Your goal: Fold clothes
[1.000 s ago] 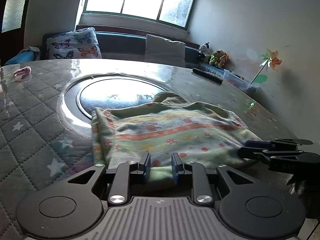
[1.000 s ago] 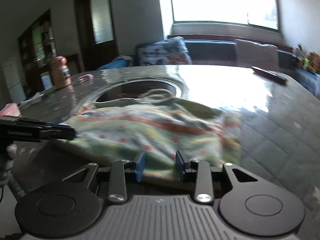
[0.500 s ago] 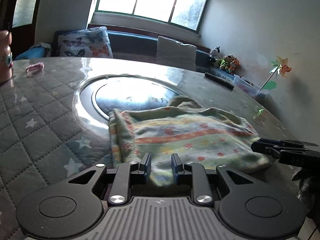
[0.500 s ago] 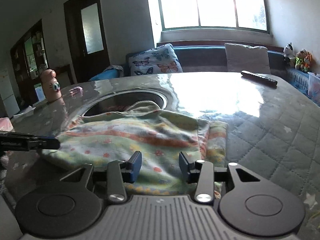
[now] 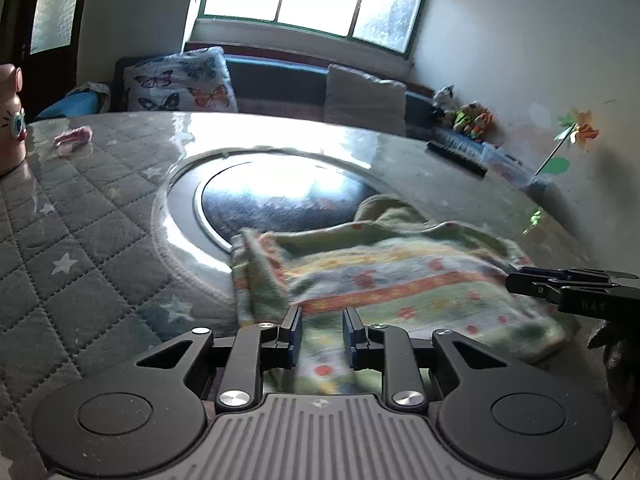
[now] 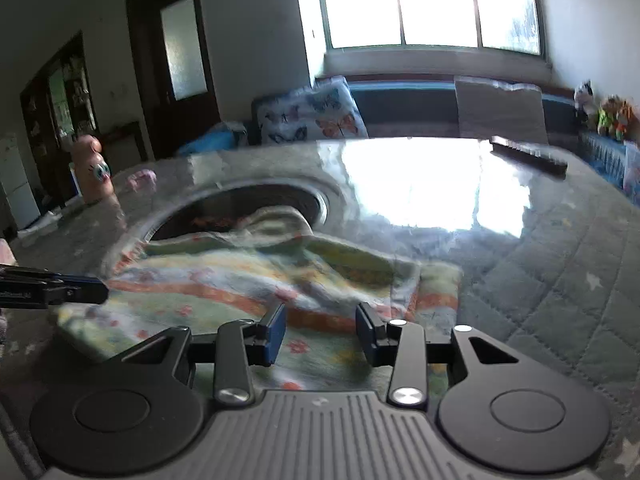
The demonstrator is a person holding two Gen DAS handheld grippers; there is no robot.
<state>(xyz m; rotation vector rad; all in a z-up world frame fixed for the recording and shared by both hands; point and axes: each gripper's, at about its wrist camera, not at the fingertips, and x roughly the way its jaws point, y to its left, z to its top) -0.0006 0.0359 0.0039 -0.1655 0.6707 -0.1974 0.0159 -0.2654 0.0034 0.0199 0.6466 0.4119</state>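
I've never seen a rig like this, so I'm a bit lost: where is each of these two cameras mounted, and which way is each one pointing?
Left wrist view: sits on the left gripper, looking forward over the striped garment toward the window; the right gripper pokes in at right.
Right wrist view: sits on the right gripper, facing the same way; the left gripper pokes in at left.
Shared: the garment, the quilted table, the butterfly pillow, the remote.

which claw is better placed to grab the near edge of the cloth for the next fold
Probably the left claw: it is open, low over the striped cloth, near its bunched corner. The right claw is open too, wider.
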